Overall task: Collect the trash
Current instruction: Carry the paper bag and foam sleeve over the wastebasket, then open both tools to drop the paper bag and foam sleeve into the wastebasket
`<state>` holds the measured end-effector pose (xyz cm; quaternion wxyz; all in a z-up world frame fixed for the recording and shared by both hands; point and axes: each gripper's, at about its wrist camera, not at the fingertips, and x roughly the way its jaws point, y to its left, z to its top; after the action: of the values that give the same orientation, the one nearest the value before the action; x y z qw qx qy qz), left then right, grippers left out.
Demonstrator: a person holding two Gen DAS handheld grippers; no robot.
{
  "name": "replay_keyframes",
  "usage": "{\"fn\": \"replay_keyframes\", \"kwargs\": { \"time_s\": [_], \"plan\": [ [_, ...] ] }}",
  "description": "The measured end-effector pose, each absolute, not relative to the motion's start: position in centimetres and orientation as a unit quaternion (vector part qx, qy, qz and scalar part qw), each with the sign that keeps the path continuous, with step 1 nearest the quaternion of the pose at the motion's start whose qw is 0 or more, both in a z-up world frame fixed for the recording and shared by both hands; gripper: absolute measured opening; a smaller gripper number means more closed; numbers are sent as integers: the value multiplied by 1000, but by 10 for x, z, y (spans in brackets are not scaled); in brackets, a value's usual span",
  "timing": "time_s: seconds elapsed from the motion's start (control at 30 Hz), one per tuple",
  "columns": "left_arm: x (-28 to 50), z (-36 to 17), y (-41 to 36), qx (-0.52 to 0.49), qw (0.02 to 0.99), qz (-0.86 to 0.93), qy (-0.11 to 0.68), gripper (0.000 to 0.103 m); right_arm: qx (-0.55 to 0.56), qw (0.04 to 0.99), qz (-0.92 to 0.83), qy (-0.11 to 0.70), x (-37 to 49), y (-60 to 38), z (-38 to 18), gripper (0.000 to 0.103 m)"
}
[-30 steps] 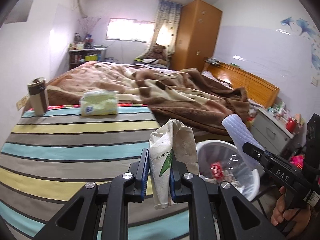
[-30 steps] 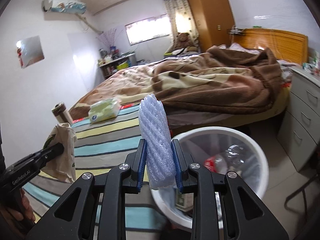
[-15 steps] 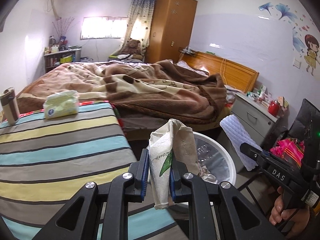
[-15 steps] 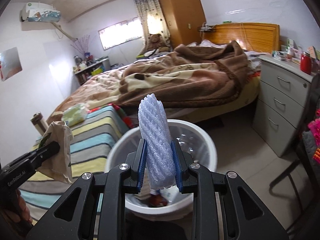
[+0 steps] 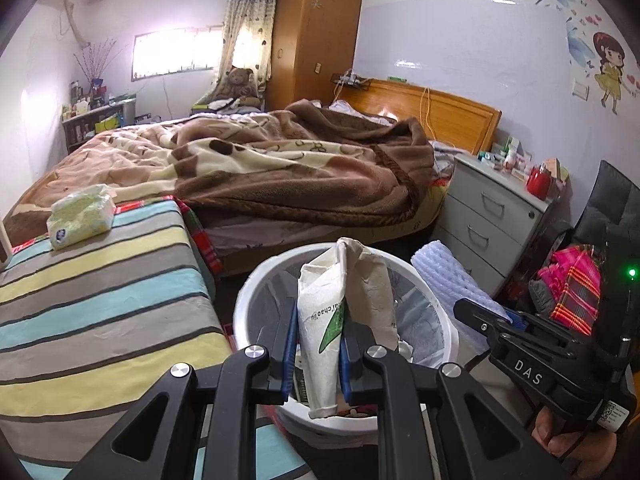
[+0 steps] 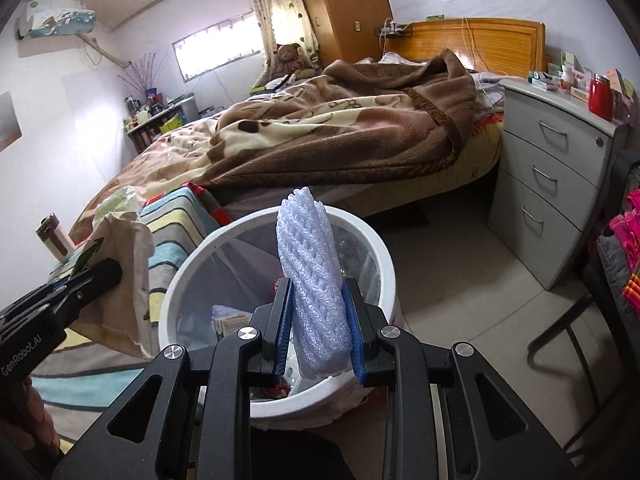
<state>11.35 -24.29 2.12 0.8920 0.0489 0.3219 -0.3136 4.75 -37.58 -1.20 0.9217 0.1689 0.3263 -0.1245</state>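
My left gripper (image 5: 316,350) is shut on a crumpled paper bag (image 5: 340,308) with green print, held upright over the white trash bin (image 5: 248,300). My right gripper (image 6: 318,328) is shut on a roll of white foam net (image 6: 310,280), also above the trash bin (image 6: 180,264), which has a clear liner and some trash inside. In the left wrist view the foam net (image 5: 444,272) and right gripper (image 5: 480,316) show at the bin's right rim. From the right wrist camera, the paper bag (image 6: 128,280) hangs at the left gripper (image 6: 102,274), left of the bin.
A striped cloth-covered surface (image 5: 92,300) lies left of the bin, with a tissue pack (image 5: 80,216) on it. Behind is a bed with a brown blanket (image 5: 280,160). A grey drawer cabinet (image 6: 552,184) and a chair with clothes (image 5: 576,284) stand to the right.
Both grippers moved right, off the striped surface, to above the bin, and dipped a little. The bag and the foam net stay gripped.
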Motion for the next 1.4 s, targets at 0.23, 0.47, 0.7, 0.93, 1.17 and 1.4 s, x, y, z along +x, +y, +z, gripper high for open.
{"fn": "replay_keyframes", "kwargs": {
  "time_s": [0.23,0.47,0.7,0.93,1.17,1.4],
  "plan": [
    [118,16,-258,56,891,-312,324,18,163,918,-126,339,55,-380,-19,26],
    [125,8,-263,56,886,-311,341,27,166,914,-131,345,56,-384,-23,34],
    [124,9,-260,50,888,-307,338,46,172,915,-128,341,51,-383,-21,51],
    [117,14,-248,41,891,-304,336,54,171,917,-132,336,49,-378,-16,57],
    [101,23,-231,36,901,-289,322,63,167,925,-125,318,37,-365,-7,57],
    [73,30,-206,39,917,-257,304,64,158,941,-107,280,13,-343,6,62]
  ]
}}
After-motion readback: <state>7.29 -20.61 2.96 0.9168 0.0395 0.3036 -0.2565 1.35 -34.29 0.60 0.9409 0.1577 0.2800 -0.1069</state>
